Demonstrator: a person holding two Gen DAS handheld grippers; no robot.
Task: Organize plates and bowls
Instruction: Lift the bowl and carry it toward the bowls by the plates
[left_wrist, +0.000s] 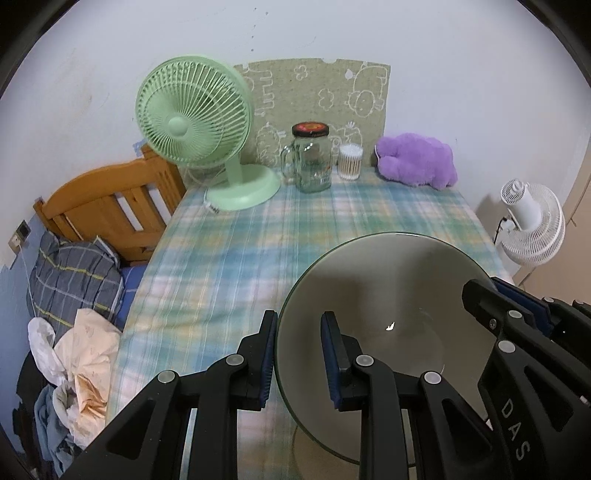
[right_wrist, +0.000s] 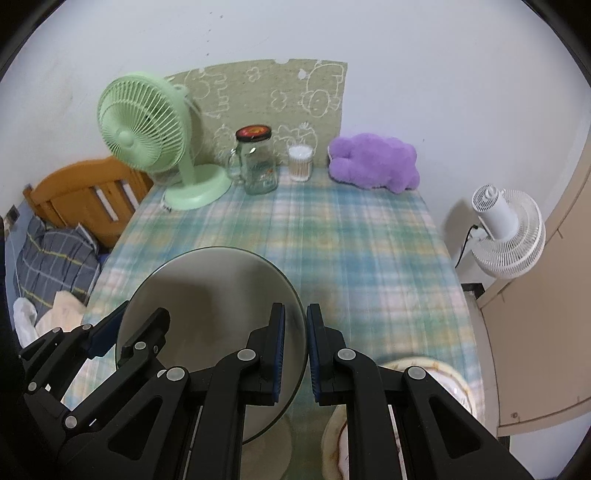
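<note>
Above the table (left_wrist: 221, 258), both grippers clamping bowl (left_wrist: 388, 295).

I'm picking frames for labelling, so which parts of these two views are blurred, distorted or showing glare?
Left wrist view: the plaid tablecloth is smeared by motion, the bowl and left gripper stay sharp, and a small glint sits inside the bowl. Right wrist view: same smeared cloth, sharp right gripper. Both: fisheye bending, dark corners.
</note>
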